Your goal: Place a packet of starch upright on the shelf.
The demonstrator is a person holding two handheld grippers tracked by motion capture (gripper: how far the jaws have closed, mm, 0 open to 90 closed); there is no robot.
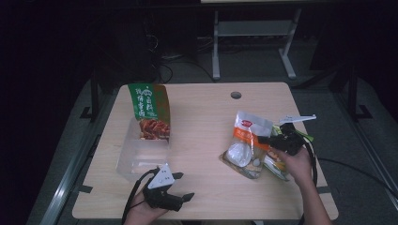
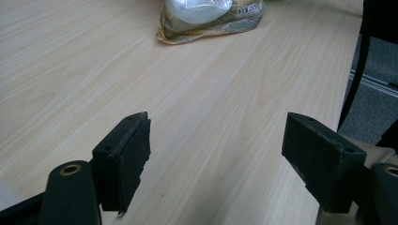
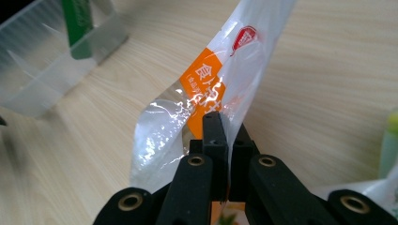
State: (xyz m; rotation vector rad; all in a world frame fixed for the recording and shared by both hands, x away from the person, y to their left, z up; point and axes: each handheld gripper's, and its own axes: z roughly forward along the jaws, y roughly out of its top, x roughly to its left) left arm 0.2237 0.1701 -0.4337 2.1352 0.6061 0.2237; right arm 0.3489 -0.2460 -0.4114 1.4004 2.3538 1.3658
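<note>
The right gripper (image 3: 224, 140) has its fingers clamped on the clear orange-labelled bag (image 1: 246, 143), lifting its top edge off the bench (image 1: 202, 122); its contents are blurred. The left gripper (image 2: 218, 159) rests near the bench's front edge, fingers wide apart on nothing. The green packet (image 1: 149, 112) stands in a clear bin (image 1: 136, 159).

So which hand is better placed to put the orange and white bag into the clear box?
Right. The right gripper is shut on the bag. The left gripper is open beside the box, holding nothing.
</note>
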